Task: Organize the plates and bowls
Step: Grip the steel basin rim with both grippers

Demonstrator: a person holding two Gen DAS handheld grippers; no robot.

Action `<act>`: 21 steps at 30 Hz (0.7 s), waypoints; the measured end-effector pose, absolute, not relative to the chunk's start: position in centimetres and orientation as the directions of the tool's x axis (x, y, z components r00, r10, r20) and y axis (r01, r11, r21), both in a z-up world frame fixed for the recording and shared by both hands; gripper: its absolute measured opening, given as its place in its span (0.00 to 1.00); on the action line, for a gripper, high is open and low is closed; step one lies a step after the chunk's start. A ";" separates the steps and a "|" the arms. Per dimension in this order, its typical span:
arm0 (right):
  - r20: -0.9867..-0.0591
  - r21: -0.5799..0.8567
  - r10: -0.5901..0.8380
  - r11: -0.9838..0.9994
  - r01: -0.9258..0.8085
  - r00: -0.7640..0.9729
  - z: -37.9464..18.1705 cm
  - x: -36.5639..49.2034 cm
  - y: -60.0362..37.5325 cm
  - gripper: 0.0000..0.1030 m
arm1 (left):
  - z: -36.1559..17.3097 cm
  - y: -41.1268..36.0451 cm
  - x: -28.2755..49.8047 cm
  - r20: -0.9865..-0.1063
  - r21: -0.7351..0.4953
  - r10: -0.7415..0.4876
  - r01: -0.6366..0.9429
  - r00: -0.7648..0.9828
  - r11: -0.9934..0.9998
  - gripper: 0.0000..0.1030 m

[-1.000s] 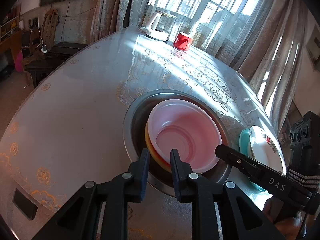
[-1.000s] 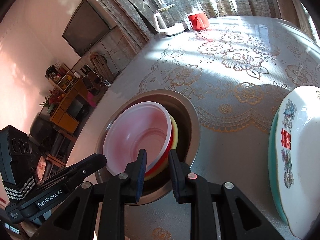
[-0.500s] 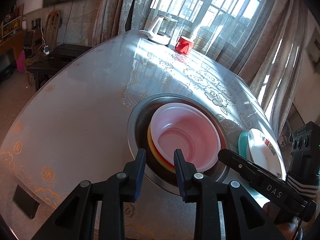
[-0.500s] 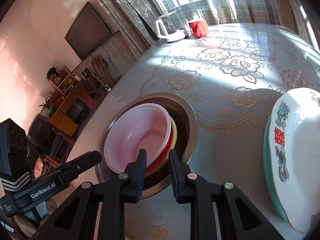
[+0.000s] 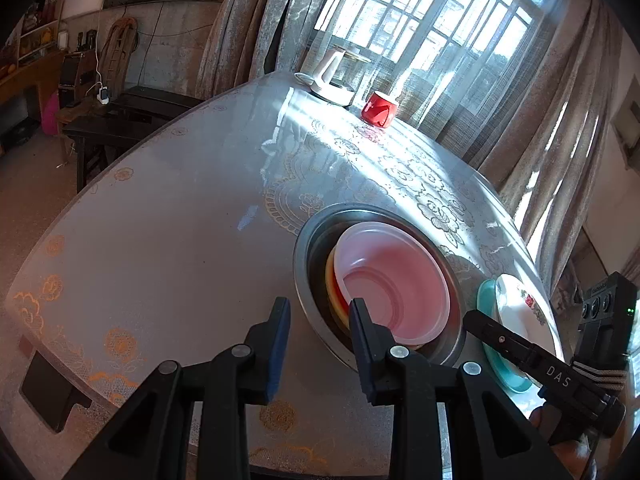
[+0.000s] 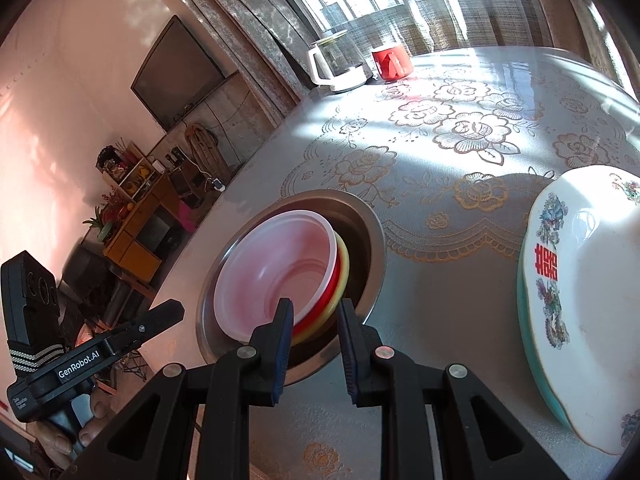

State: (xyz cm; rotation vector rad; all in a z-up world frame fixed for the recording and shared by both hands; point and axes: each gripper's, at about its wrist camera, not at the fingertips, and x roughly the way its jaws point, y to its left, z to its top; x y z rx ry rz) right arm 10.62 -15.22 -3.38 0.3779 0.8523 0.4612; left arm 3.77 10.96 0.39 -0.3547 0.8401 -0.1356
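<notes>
Bowls (image 5: pixel 394 280) sit nested in the metal basin just ahead of both claws, plates (image 6: pixel 580 300) stacked right of them; left claw (image 5: pixel 318 320) and right claw (image 6: pixel 314 322) narrow, empty; little seems left.

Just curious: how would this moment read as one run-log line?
left gripper: empty, clear of bowls | right gripper: empty | pink bowl: stacked in recess
</notes>
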 end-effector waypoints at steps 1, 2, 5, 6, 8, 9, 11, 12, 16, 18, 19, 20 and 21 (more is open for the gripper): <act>-0.627 0.495 0.526 0.839 -0.228 0.574 -3.4 10.6 -15.5 0.22 | 0.3 11.2 3.7 -0.702 -0.359 -0.254 -0.023 0.666 0.933 0.30; -0.628 0.497 0.523 0.839 -0.220 0.576 -3.5 10.5 -15.8 0.22 | 0.1 11.4 3.6 -0.700 -0.359 -0.254 -0.021 0.667 0.933 0.30; -0.634 0.508 0.513 0.840 -0.188 0.578 -4.0 10.6 -16.6 0.22 | -0.5 12.0 3.4 -0.701 -0.358 -0.256 -0.018 0.666 0.934 0.29; -0.637 0.513 0.510 0.840 -0.176 0.578 -4.2 10.6 -16.8 0.22 | -0.6 12.1 3.4 -0.701 -0.361 -0.259 -0.018 0.665 0.932 0.29; -0.641 0.524 0.510 0.837 -0.158 0.574 -4.5 10.9 -17.2 0.22 | -0.8 12.2 3.6 -0.700 -0.369 -0.267 -0.016 0.662 0.929 0.29; -0.642 0.529 0.511 0.835 -0.152 0.572 -4.7 11.0 -17.4 0.23 | -0.9 12.2 3.7 -0.698 -0.373 -0.273 -0.011 0.662 0.928 0.29; -0.641 0.535 0.511 0.833 -0.144 0.573 -4.8 11.1 -17.5 0.23 | -0.9 12.1 3.9 -0.693 -0.377 -0.282 0.001 0.664 0.926 0.29; -0.640 0.536 0.511 0.832 -0.142 0.574 -4.8 11.2 -17.5 0.23 | -0.9 12.0 4.1 -0.693 -0.375 -0.283 0.003 0.663 0.927 0.29; -0.639 0.546 0.519 0.826 -0.140 0.568 -5.1 11.4 -17.5 0.23 | -1.4 11.9 5.0 -0.710 -0.375 -0.284 -0.004 0.645 0.927 0.29; -0.639 0.545 0.520 0.826 -0.142 0.566 -5.1 11.6 -17.4 0.23 | -1.7 12.0 5.5 -0.720 -0.380 -0.287 -0.012 0.632 0.925 0.29; -0.640 0.545 0.521 0.826 -0.144 0.564 -5.1 11.7 -17.3 0.23 | -1.8 11.9 5.7 -0.724 -0.378 -0.284 -0.017 0.629 0.926 0.29; -0.642 0.544 0.521 0.827 -0.145 0.562 -5.1 11.8 -17.3 0.23 | -1.9 12.0 5.9 -0.722 -0.380 -0.286 -0.015 0.630 0.925 0.29; -0.644 0.542 0.520 0.828 -0.146 0.561 -5.1 11.8 -17.2 0.23 | -1.9 12.0 6.0 -0.722 -0.380 -0.287 -0.013 0.630 0.925 0.29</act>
